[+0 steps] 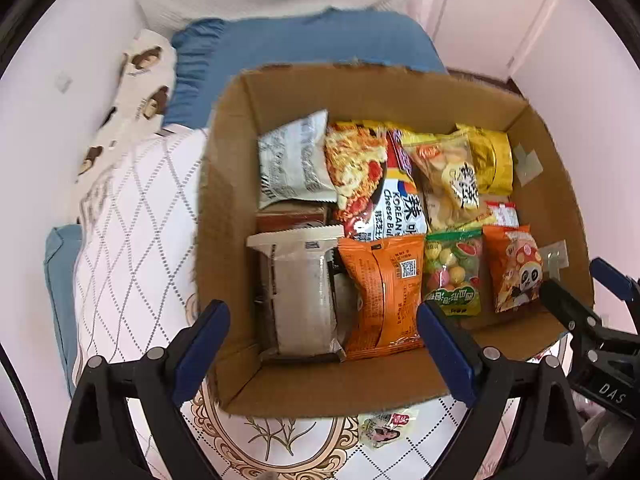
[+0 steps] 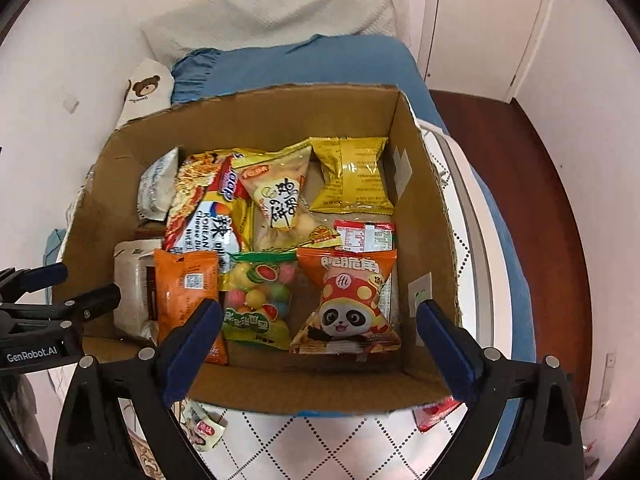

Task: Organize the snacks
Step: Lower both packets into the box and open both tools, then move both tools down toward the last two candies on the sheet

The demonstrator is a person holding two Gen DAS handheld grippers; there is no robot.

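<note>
An open cardboard box (image 1: pixel 228 200) (image 2: pixel 280 120) on the bed holds several snack packets. My left gripper (image 1: pixel 326 344) hangs open over its near left part, above a white packet (image 1: pixel 300 292) and an orange packet (image 1: pixel 380 292). Nothing is between its fingers. My right gripper (image 2: pixel 320 344) is open and empty too, above the panda packet (image 2: pixel 348 304) and the fruit-candy bag (image 2: pixel 256 296). Further back lie a noodle pack (image 2: pixel 204 208) and a yellow packet (image 2: pixel 352 176). Each gripper shows at the edge of the other's view, the right gripper (image 1: pixel 588 292) and the left gripper (image 2: pixel 68 286).
The box stands on a white diamond-pattern quilt (image 1: pixel 132 216) over blue bedding (image 1: pixel 304 44). A small loose packet (image 1: pixel 384 428) (image 2: pixel 202 426) lies on the quilt in front of the box, and a red packet (image 2: pixel 434 410) at its near right corner. A door (image 2: pixel 480 20) and dark floor lie to the right.
</note>
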